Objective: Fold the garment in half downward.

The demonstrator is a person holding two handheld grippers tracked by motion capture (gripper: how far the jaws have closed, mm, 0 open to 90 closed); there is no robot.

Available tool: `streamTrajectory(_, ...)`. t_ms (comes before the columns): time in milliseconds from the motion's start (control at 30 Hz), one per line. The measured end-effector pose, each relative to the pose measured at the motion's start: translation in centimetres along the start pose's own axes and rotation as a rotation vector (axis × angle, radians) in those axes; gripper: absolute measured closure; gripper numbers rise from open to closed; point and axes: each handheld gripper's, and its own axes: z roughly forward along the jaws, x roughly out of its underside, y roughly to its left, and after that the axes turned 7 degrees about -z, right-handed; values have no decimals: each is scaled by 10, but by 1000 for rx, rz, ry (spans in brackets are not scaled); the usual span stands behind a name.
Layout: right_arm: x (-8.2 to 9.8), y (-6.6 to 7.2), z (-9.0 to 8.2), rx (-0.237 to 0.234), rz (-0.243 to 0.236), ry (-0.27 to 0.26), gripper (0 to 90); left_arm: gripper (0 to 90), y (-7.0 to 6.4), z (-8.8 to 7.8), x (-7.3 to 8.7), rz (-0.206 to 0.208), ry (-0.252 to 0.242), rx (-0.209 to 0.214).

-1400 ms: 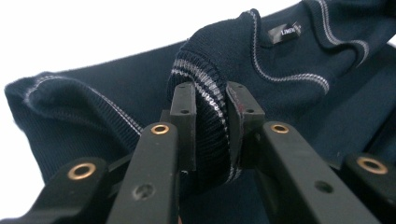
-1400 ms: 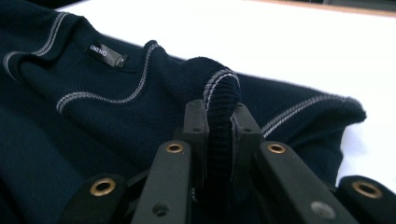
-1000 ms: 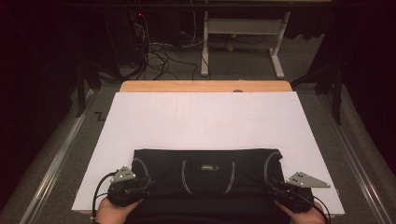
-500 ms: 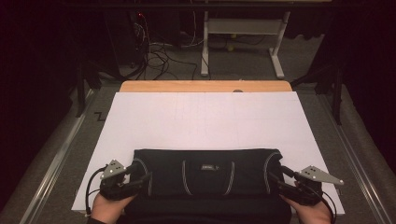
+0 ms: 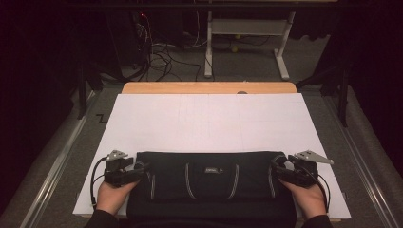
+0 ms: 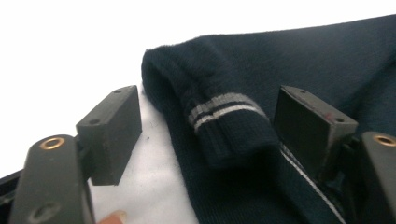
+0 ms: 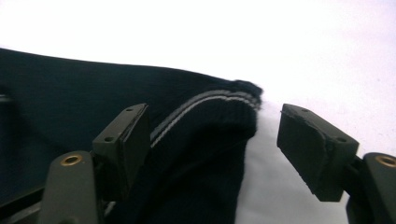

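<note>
Looking down from the high view, a dark folded sweater [image 5: 211,183] lies along the near edge of the white sheet [image 5: 209,123] that covers the tabletop [image 5: 209,88], with the left gripper [image 5: 142,167] at its left end and the right gripper [image 5: 276,167] at its right end, each borne by a hand coming in from below. In the left gripper view, the fingers [image 6: 112,133] stand spread, having just been opening; a striped cuff [image 6: 229,121] of the sweater lies between them, but neither pad presses on it. In the right gripper view, the fingers [image 7: 315,151] are likewise spread after opening, and the sweater's striped edge [image 7: 205,105] sits in the gap, free of both pads. The step in hand looks like letting go after a fold laid across the garment, which now rests as a flat band. The next move probably calls for drawing both grippers clear without dragging the cloth, then choosing fresh grip points for a further fold.
</note>
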Motion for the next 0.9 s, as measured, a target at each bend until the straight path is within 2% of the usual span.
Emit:
streamTrajectory(167, -1, -1, 5, -17, 26, 61, 349, 397, -2, -1, 3, 18, 7, 41)
streamTrajectory(333, 0, 3, 3, -49, 18, 62, 535, 515, -4, -1, 5, 25, 14, 70)
streamTrajectory(533, 1, 4, 3, -103, 40, 56, 725, 635, -5, 0, 6, 23, 20, 108)
streamTrajectory(733, 2, 8, 1, -95, 1, 38, 778, 702, -6, -1, 8, 34, 1, 118)
streamTrajectory(900, 2, 11, -5, -78, -33, -1, 787, 728, -10, -8, 9, 58, -55, 114)
